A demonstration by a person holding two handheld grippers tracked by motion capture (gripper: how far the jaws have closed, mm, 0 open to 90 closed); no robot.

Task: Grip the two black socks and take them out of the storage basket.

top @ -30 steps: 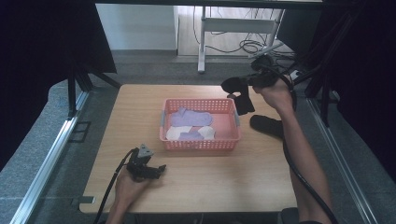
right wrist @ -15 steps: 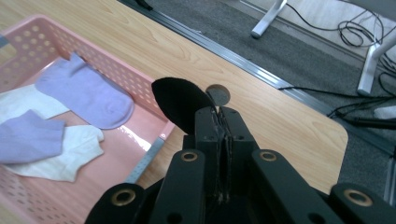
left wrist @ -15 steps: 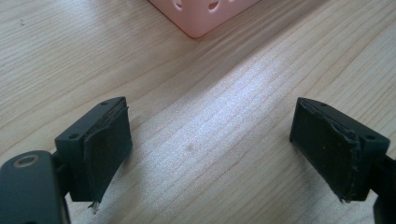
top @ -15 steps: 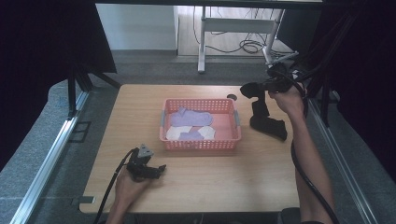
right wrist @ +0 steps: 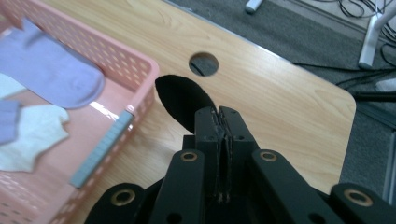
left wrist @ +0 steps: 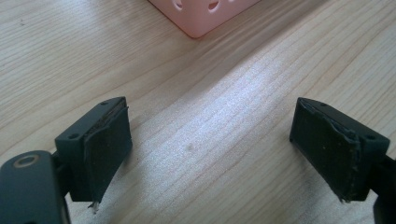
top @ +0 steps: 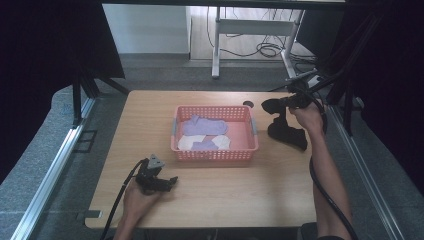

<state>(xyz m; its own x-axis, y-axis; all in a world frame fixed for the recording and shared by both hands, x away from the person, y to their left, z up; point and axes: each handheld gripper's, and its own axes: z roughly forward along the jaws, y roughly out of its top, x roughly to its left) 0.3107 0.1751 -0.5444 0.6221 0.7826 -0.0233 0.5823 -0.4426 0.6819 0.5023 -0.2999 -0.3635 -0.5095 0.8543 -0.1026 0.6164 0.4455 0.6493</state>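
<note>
Left gripper (top: 167,181) rests on the light wooden table (top: 225,200) near the front left, held in the person's left hand (top: 140,197). In the left gripper view its 2 black jaws stand wide apart over bare wood, nothing between the pads (left wrist: 105,149). A corner of the pink perforated plastic basket (left wrist: 203,14) shows at the top of that view, apart from the jaws.

Centre of table: the basket (top: 215,154) sits just beyond and right of the left gripper, with a grey handle on each short side. Inside lie 1 lilac sock (top: 205,126) across the back, 1 white sock (top: 192,142) at the front left and 1 smaller lilac piece (top: 205,146) overlapping it. In the right gripper view the lilac sock (right wrist: 51,70) and white sock (right wrist: 32,130) appear at left, with the basket's grey handle (right wrist: 100,144) on the near wall.

Right of basket: a round cable hole (top: 247,104) in the table top, near the back edge. The right gripper (top: 274,105) hangs over the table just right of the basket, held in the right hand (top: 307,120). Jaws are pressed together on a black sock (top: 287,135); its lower part droops onto the table, beside the basket and outside it. In the right gripper view the black sock (right wrist: 180,100) sticks out beyond the closed tips, between the basket wall and the cable hole (right wrist: 204,64). The basket's right wall stands between this sock and the other socks.
</note>
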